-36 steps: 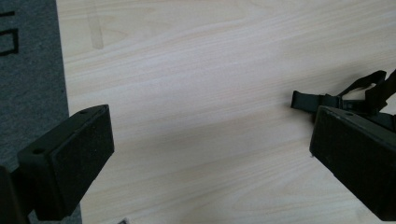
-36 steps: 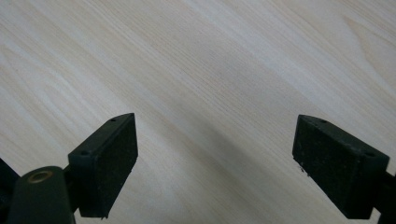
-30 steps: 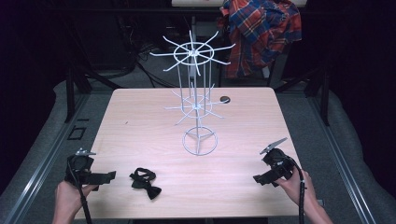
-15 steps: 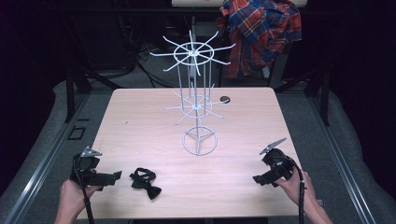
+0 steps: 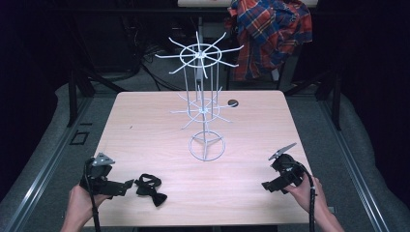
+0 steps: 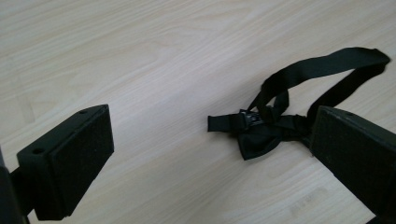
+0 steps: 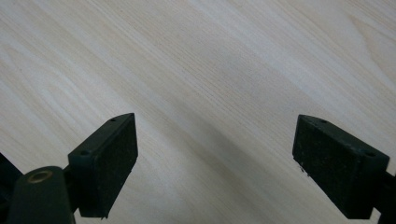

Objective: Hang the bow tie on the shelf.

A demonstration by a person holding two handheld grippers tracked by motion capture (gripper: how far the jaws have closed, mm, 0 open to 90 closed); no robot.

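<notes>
A black bow tie [image 5: 151,187] with a looped strap lies flat on the wooden table [image 5: 145,125] near its front left. My left gripper [image 5: 126,185] is open just left of it, jaws pointing at it. In the left gripper view the bow tie [image 6: 275,126] lies ahead, partly behind the right-hand jaw, with nothing held. My right gripper [image 5: 269,186] is open low over bare wood at the front right. A white wire display rack [image 5: 203,104] with two tiers of radiating hooks stands mid-table on a ring base.
A small dark round object [image 5: 233,103] lies on the table behind the rack. A plaid shirt [image 5: 270,34] hangs beyond the far edge. Dark stands and cables fill the background. Grey floor with rails runs along both sides.
My left gripper has moved right along the front edge, closing in on the bow tie. The right gripper has barely shifted.
</notes>
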